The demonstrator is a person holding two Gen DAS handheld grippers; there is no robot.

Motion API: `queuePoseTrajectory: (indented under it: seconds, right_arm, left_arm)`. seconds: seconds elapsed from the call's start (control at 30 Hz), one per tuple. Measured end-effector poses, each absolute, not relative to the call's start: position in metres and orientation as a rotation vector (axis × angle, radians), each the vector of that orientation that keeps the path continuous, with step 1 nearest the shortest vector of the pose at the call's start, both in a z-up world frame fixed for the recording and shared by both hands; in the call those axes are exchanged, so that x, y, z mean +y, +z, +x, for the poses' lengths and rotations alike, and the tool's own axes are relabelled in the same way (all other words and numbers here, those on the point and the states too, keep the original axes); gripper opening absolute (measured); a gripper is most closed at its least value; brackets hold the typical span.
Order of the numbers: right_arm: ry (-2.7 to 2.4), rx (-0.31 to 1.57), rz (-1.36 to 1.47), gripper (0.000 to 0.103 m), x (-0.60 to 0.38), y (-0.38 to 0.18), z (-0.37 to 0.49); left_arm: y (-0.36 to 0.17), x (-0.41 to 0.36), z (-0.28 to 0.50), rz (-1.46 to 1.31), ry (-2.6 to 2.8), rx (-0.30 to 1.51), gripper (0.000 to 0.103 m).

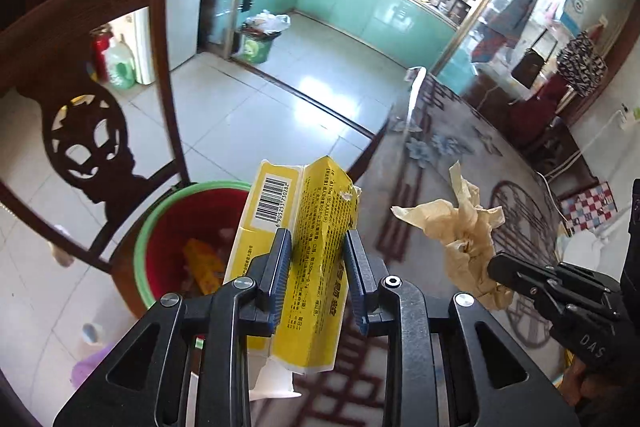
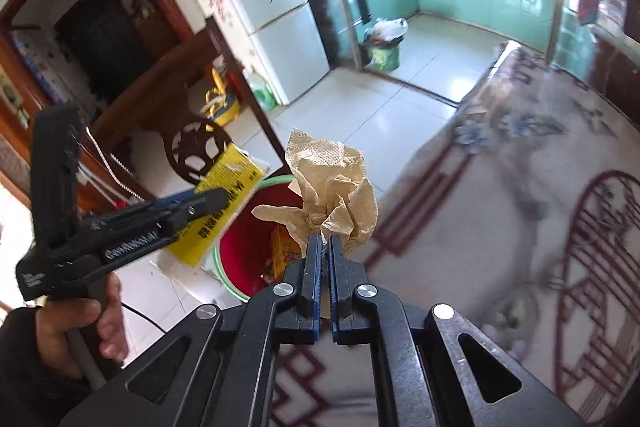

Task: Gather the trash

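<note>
My left gripper [image 1: 318, 247] clamps yellow carton [image 1: 308, 259]; right gripper [image 2: 325, 247] pinches crumpled paper towel [image 2: 332, 195], both near red bucket [image 2: 240, 247].

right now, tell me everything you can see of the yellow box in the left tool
The yellow box is a flattened cardboard carton, printed with black text and a barcode on a white panel. Its top edge is torn and its white flaps hang open below. It stands roughly upright, clamped between the blue pads of the left tool, held in the air beside the red bucket with the green rim. Only the pads touch it.
</note>
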State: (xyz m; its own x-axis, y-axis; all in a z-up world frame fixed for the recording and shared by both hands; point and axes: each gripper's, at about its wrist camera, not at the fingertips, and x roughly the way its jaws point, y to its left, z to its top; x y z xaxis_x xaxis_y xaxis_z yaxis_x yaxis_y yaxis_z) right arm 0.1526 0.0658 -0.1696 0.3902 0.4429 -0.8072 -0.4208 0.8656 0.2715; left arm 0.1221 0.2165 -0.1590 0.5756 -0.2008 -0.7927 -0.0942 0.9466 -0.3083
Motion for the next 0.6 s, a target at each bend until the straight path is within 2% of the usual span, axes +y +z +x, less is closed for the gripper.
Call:
queuePoseTrajectory:
  seconds: [0.23,0.27,0.3,0.33,0.37,0.4,0.43,0.47,0.6]
  right_arm:
    - [0.595,1.128,0.022,0.003,0.127,-0.224,0.179]
    - [0.602,1.142,0.029,0.004,0.133,-0.229,0.182]
    - [0.607,1.159,0.037,0.005,0.137,-0.233,0.186]
    - [0.612,1.170,0.044,0.015,0.141,-0.236,0.190]
    - [0.616,1.173,0.052,0.038,0.145,-0.240,0.191]
    - [0.611,1.165,0.054,0.054,0.148,-0.241,0.192]
    - [0.604,1.159,0.048,0.084,0.151,-0.240,0.192]
    - [0.585,1.158,0.029,0.096,0.154,-0.241,0.191]
    - [0.534,1.067,-0.005,0.096,0.152,-0.213,0.177]
  left_arm:
    - [-0.184,0.263,0.130,-0.358,-0.003,0.978,0.030]
    - [-0.184,0.268,0.131,-0.361,-0.009,0.972,0.034]
    - [-0.183,0.271,0.131,-0.360,-0.015,0.963,0.044]
    - [-0.181,0.275,0.131,-0.356,-0.020,0.954,0.053]
    - [-0.179,0.275,0.131,-0.346,-0.024,0.939,0.070]
    - [-0.177,0.278,0.131,-0.338,-0.026,0.923,0.078]
    - [-0.174,0.279,0.129,-0.333,-0.029,0.906,0.079]
    - [-0.171,0.281,0.128,-0.332,-0.032,0.894,0.080]
    - [-0.156,0.286,0.123,-0.329,-0.024,0.862,0.081]
